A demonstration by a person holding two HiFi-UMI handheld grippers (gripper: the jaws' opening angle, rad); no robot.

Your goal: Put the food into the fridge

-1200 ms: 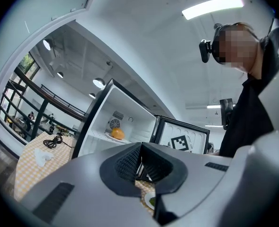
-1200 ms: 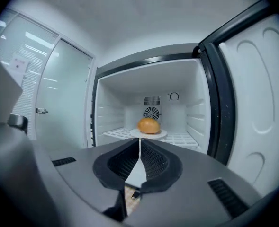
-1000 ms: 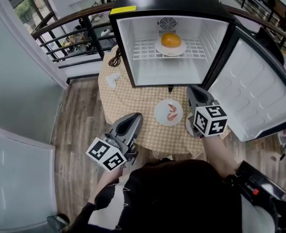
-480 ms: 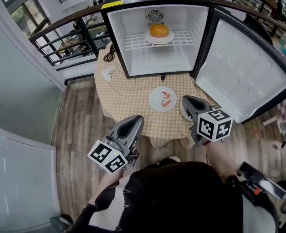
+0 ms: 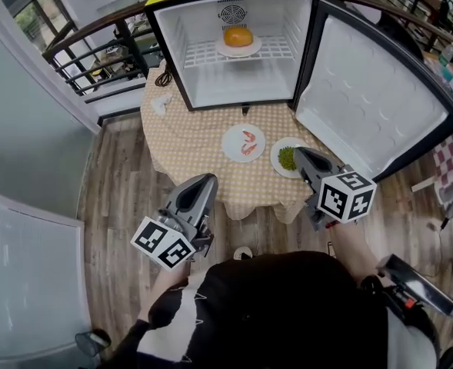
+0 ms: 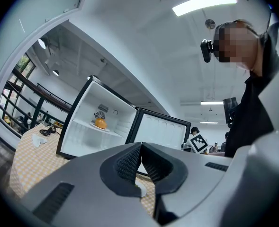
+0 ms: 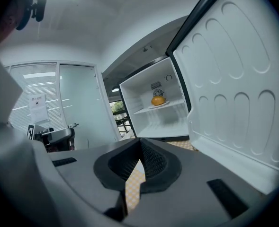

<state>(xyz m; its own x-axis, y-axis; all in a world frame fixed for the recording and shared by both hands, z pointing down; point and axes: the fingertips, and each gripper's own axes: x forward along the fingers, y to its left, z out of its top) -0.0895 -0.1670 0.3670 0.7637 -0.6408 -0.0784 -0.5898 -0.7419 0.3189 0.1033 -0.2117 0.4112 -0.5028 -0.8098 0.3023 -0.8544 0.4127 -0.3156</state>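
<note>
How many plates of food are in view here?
3. The orange-food plate is on the fridge shelf. The shrimp plate is on the table. The greens plate sits beside it, partly behind the right tongs. No others show.

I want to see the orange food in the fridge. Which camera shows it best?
The head view: the orange food sits biggest there, on its plate. Both gripper views show it too, but smaller.

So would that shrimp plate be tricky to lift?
The shrimp plate looks rigid and shallow, so probably stiff with little rim to grip. The shrimp lie loose on it, so tilting would likely slide them off.
</note>
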